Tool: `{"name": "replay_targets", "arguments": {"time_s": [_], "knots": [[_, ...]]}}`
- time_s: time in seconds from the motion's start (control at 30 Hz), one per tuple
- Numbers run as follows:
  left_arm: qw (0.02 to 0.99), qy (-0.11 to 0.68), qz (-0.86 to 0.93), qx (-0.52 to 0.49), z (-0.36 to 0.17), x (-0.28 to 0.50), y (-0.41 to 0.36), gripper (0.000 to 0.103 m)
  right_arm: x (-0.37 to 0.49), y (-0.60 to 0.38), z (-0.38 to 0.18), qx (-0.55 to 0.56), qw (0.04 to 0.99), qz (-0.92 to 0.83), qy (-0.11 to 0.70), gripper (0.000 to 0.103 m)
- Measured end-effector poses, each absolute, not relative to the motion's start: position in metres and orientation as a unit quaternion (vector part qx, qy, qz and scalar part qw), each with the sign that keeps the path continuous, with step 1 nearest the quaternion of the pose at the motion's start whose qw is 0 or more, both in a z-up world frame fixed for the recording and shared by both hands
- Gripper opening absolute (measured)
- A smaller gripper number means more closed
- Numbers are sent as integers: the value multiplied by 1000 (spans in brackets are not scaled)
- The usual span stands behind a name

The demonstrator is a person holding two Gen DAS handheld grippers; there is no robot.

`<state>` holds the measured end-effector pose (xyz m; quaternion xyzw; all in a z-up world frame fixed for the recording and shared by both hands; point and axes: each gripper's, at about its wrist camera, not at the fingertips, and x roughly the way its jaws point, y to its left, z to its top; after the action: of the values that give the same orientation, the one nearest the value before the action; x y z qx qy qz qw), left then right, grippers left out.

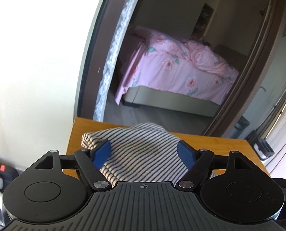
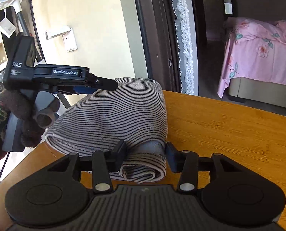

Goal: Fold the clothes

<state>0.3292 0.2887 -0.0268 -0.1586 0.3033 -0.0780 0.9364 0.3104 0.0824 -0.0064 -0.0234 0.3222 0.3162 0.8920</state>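
A grey and black striped garment (image 2: 112,115) lies folded into a thick bundle on the wooden table (image 2: 229,130). My right gripper (image 2: 145,154) is shut on its near rolled end, with both pads pressed into the cloth. In the right wrist view my left gripper (image 2: 108,85) reaches in from the left over the bundle's far end, held by a gloved hand (image 2: 27,115). In the left wrist view the garment (image 1: 139,134) fills the gap between the blue pads (image 1: 102,152) of my left gripper (image 1: 144,151). Its jaws stand wide around the cloth without squeezing it.
The table (image 1: 219,144) ends just behind the garment, in front of a doorway. Beyond it stands a bed with a pink floral cover (image 1: 181,67). A lace curtain (image 2: 183,38) hangs at the door frame. A wall socket (image 2: 70,42) and a power strip (image 1: 0,167) are at the left.
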Motion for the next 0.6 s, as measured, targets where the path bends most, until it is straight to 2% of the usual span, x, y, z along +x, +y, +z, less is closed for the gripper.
{"name": "replay_targets", "arguments": {"time_s": [0.1, 0.33, 0.4, 0.5, 0.6], "knots": [[941, 296, -82, -143, -38, 333, 287, 82, 304, 83, -12, -32, 892, 312, 324, 45], [948, 272, -52, -158, -19, 290, 278, 80, 306, 78, -16, -7, 895, 310, 321, 49], [950, 265, -58, -157, -16, 269, 270, 81, 305, 75, -18, 1, 897, 307, 317, 52], [951, 264, -82, -137, -20, 239, 251, 81, 302, 71, -21, 5, 902, 301, 310, 63], [952, 283, -78, -88, -34, 225, 233, 81, 300, 65, -22, 10, 904, 296, 307, 69]]}}
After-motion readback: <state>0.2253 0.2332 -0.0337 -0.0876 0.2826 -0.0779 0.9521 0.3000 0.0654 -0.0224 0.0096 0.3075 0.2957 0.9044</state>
